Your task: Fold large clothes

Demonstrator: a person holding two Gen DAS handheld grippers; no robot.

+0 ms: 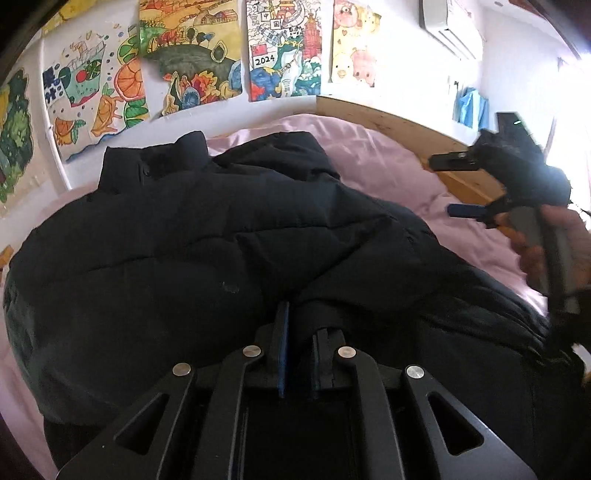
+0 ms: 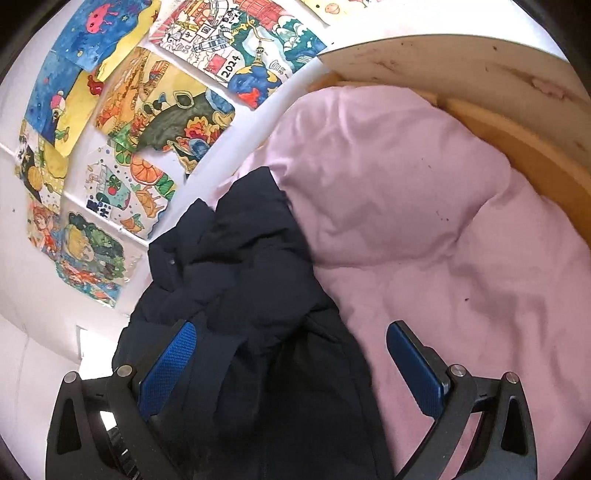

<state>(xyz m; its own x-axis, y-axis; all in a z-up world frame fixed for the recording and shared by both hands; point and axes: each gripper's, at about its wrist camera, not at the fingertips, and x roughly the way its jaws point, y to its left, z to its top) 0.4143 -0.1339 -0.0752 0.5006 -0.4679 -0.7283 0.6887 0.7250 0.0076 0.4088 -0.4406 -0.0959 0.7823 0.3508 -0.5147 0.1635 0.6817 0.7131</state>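
Observation:
A black padded jacket lies spread over pink bedding, collar toward the wall. My left gripper is low over its near edge, jaws almost together, with a fold of the dark fabric pinched between them. In the left wrist view my right gripper hovers at the right above the bedding, fingers apart and nothing in them, held by a hand. In the right wrist view the jacket runs up between the wide-spread blue pads of that right gripper, which touch no cloth.
A wooden bed frame borders the far right side of the bedding. Several colourful drawings hang on the white wall behind the bed. An air conditioner is mounted high at the right.

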